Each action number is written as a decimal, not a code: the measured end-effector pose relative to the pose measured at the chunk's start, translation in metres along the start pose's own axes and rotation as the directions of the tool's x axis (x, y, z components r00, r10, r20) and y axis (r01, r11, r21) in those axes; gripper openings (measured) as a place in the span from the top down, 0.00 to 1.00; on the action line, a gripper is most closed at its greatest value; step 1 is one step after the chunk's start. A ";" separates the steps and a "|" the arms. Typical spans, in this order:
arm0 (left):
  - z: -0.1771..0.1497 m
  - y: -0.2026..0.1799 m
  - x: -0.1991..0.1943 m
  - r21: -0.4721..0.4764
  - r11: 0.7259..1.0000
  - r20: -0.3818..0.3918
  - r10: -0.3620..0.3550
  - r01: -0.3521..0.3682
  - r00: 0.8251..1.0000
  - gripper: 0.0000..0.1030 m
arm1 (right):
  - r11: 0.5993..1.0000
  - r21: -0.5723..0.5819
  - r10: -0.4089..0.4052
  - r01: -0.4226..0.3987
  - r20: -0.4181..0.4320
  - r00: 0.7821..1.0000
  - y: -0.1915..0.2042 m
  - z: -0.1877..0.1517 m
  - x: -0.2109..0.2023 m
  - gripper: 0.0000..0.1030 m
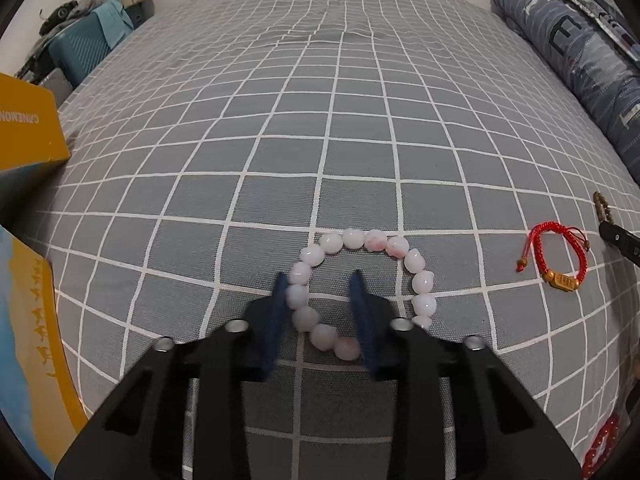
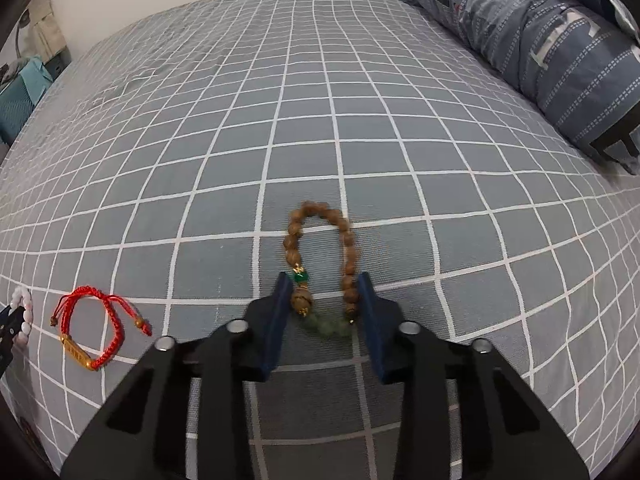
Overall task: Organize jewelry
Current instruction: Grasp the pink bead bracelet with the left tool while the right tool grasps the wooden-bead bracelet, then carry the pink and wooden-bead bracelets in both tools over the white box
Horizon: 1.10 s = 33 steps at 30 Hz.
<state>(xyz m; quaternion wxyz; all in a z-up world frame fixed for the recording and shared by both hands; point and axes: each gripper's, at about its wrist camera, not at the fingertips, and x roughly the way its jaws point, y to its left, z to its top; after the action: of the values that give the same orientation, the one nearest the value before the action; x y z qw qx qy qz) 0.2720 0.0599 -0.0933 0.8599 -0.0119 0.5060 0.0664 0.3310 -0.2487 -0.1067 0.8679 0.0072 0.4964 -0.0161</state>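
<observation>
Wide checked bedsheet [image 1: 320, 120] lies open ahead; a yellow box [image 1: 28, 128] bounds our left, a rolled quilt [image 2: 540, 40] our right. Our left gripper [image 1: 320, 284] pinches the pale bead bracelet's [image 1: 352, 238] near-left arc. Our right gripper [image 2: 324, 284] squeezes the brown bead bracelet [image 2: 316, 210], stretching it away from us. A red cord bracelet [image 2: 92, 320] lies between.

A: Ahead of the left claw [image 1: 320, 280]?
B: Open bed [image 1: 320, 120] beyond the white beads [image 1: 352, 238]. Yellow box [image 1: 28, 128] to its left, red cord [image 1: 560, 256] to its right.
A: And the right claw [image 2: 324, 280]?
B: Clear sheet past the brown beads [image 2: 316, 208]; rolled quilt [image 2: 540, 48] blocks its far right.
</observation>
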 end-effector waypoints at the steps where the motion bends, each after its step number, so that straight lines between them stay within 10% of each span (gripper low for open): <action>1: 0.000 0.000 0.000 -0.001 1.000 -0.001 -0.001 0.001 1.000 0.84 | 1.000 -0.002 0.005 -0.005 0.001 1.000 0.001 0.000 0.000 0.85; 33: 0.002 0.000 -0.061 -0.025 0.987 0.234 -0.146 0.156 0.961 0.90 | 1.000 -0.016 0.015 -0.012 0.196 0.981 0.021 -0.011 -0.066 0.90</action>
<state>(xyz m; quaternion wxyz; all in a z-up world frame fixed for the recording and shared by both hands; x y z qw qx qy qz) 0.2445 0.0543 -0.0389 0.9150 -0.0614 0.3987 0.0126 0.2889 -0.2263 -0.0553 0.9126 0.0024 0.4087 -0.0070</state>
